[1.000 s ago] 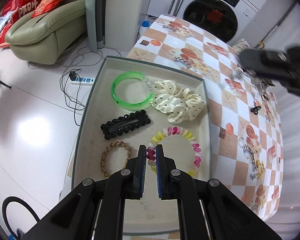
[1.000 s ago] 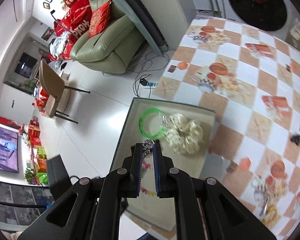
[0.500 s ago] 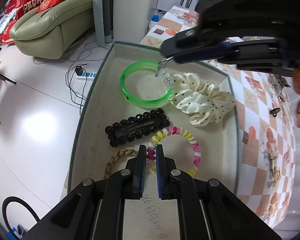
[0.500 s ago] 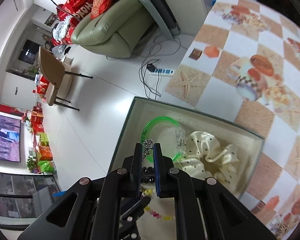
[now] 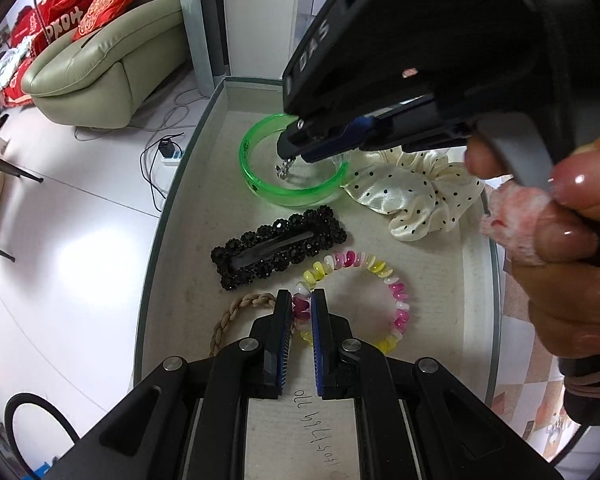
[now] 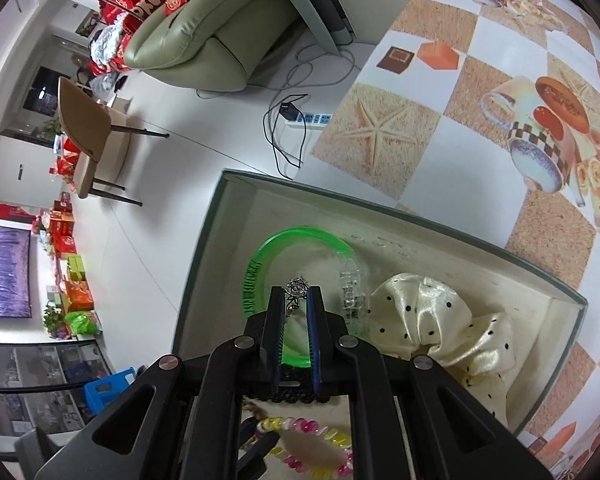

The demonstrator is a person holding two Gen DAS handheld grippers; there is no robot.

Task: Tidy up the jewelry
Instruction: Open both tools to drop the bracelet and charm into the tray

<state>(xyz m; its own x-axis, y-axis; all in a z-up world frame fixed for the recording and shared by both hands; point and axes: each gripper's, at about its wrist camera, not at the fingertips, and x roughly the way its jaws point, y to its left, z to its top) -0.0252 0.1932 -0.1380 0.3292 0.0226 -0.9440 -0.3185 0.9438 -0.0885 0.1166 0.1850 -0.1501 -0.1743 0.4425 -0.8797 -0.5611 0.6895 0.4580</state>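
Over the green bangle [image 5: 292,184] inside the tray [image 5: 172,216], right gripper [image 6: 296,300] pinches a silver ring [image 6: 296,288], likely for drop-off; left gripper [image 5: 300,304] closed on the beaded bracelet [image 5: 380,280].

Green bangle [image 5: 260,184] far arc hidden behind right gripper [image 5: 286,160]. Braided band [image 5: 236,312] near tray's [image 5: 172,216] front edge half covered by left gripper [image 5: 301,312]. Scrunchie [image 5: 416,196] partly blocked. Silver piece [image 6: 296,294] too small, perhaps ring.
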